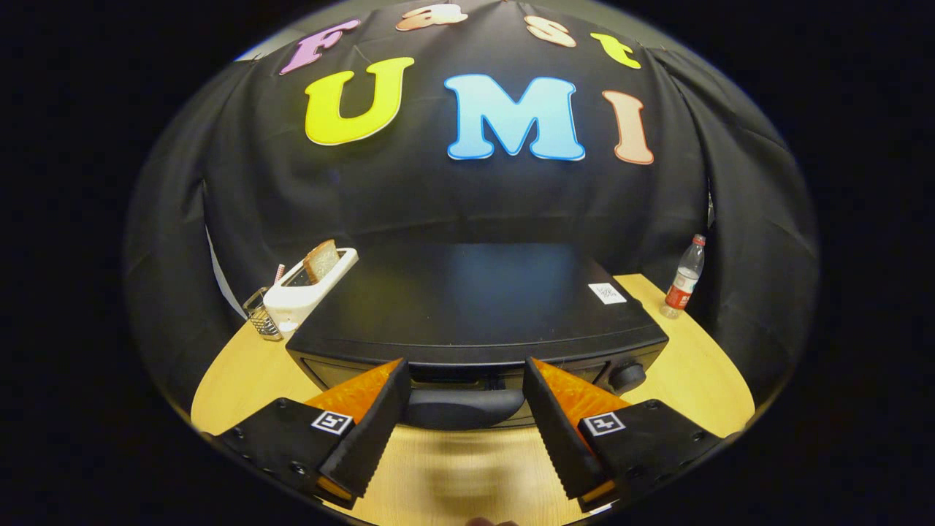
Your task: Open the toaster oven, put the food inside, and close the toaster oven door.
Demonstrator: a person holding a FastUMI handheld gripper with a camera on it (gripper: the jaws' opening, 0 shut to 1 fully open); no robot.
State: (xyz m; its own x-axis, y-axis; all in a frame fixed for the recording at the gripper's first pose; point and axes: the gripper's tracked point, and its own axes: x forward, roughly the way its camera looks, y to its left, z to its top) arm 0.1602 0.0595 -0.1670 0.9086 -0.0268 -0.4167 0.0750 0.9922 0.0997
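The oven (475, 307) stood on the tabletop (701, 365), just ahead of the spread fingers (376, 424). A toaster (307, 292) stood behind-left, a bottle (685, 277) behind-right.

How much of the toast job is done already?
Nothing looks done yet: the toaster oven door looks shut. In hand: the gripper is open, its fingers either side of the door handle, not squeezing it. Left: open the door, fetch the bread standing in the white toaster beside the oven, put it inside, close up.
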